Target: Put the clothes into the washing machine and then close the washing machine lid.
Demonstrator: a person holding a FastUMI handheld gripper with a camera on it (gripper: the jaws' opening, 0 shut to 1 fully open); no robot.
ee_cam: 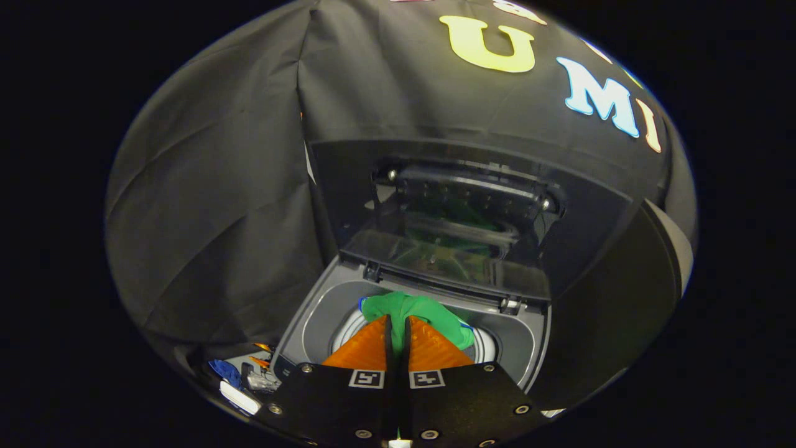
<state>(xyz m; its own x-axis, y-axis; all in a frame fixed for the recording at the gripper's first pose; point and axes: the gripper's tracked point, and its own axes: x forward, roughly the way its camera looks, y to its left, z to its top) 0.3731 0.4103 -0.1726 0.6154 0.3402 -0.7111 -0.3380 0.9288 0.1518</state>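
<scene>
A green garment [435, 314] with a blue edge hangs over the open mouth of the washing machine [311, 317]. My gripper [398, 318] is shut on it, the fingertips pinching the cloth near its middle, right above the drum. The garment spreads beyond and to the right of the fingers and covers part of the drum's pale inner ring [345, 333]. The dark see-through lid [448, 211] stands raised behind the opening on its two hinges, and green shows reflected in it.
To the left of the machine lies a small heap of things: a blue piece [224, 371], a white object [239, 398] and some orange bits [261, 361]. Black cloth walls close in behind and to the left.
</scene>
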